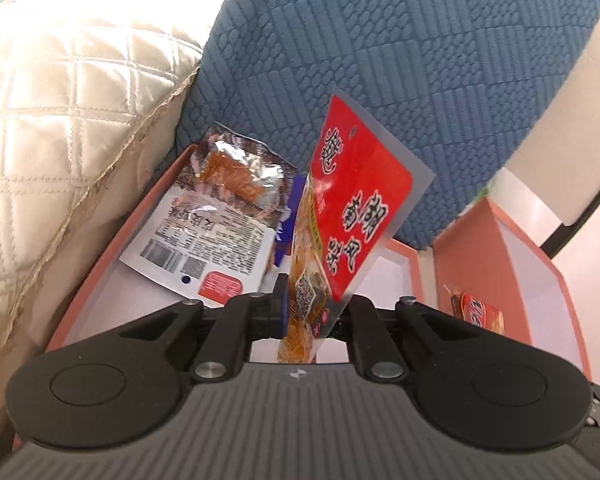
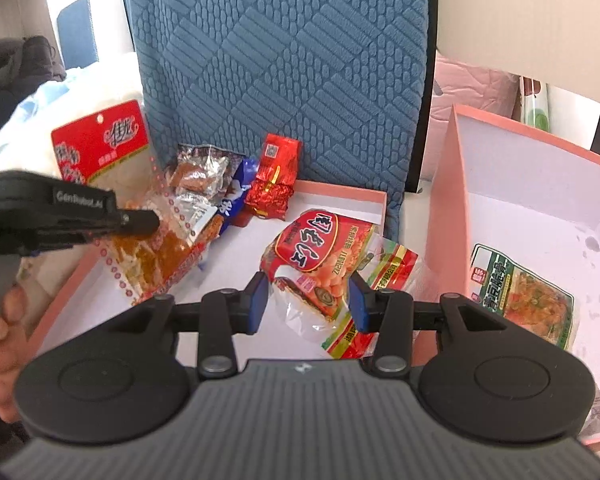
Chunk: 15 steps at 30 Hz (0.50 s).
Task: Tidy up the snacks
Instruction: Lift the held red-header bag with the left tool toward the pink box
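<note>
Left tongs (image 1: 306,316) pinching red-and-clear spicy snack packet (image 1: 352,216) above pink tray (image 1: 100,248); right tongs (image 2: 308,300) clamped around red peanut bag (image 2: 320,260), both apparently for sorting.

We see a flat red snack packet (image 1: 352,216) standing tilted, lifted above the pink box (image 1: 100,240). A red-and-clear bean packet (image 2: 320,264) sits raised over the box too; other packets (image 2: 204,184) lie at its back.

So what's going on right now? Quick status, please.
Left tongs shut on red packet, lifted over left box. Right tongs gripping peanut bag. Right box holds one green packet. Nothing blocking.
</note>
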{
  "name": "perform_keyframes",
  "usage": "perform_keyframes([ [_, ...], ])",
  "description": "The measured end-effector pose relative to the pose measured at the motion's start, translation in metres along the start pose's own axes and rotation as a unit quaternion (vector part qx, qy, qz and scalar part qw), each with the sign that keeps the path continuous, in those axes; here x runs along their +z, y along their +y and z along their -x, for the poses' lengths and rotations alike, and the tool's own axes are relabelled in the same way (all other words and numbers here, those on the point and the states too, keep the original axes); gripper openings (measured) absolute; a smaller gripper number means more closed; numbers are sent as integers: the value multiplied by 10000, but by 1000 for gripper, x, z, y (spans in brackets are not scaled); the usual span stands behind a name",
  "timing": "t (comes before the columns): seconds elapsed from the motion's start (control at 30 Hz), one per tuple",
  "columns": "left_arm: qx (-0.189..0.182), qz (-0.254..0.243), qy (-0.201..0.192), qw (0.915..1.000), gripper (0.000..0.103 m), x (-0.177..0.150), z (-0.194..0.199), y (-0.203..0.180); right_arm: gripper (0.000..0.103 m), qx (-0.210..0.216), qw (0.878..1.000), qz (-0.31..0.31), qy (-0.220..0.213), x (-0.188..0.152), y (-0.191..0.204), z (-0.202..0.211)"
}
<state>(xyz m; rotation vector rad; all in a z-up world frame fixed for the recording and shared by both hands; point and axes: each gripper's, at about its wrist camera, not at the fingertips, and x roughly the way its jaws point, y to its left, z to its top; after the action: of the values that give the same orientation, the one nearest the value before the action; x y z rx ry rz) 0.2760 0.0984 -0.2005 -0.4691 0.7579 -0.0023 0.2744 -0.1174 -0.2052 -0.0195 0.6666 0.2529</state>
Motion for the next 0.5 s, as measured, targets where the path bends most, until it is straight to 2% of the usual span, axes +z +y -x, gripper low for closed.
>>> perform_keyframes([
  [0.5,-247,206,-27,9995,11,-13,49,-18,45,270,9991,-43,-321,13,-11,54],
])
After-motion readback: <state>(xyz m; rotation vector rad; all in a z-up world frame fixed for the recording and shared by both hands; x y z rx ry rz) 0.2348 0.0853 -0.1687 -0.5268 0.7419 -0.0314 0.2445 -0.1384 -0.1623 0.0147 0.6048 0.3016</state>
